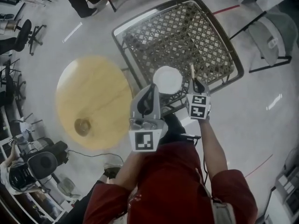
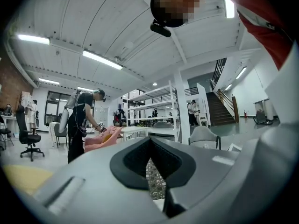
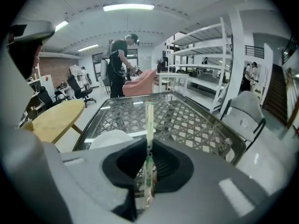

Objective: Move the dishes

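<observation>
A white plate hangs at the near edge of the glass lattice table. My left gripper reaches up to the plate's near rim and looks shut on it. In the left gripper view its jaws stand closed, with a sliver of white plate low between them. My right gripper is shut on a thin pale stick with green print. The stick stands upright out of the gripper, over the table. The plate lies to its left.
A round wooden table stands to the left with a small brown bowl-like thing on it. A grey chair sits right of the lattice table. A person works beyond the table's far end, near white shelving.
</observation>
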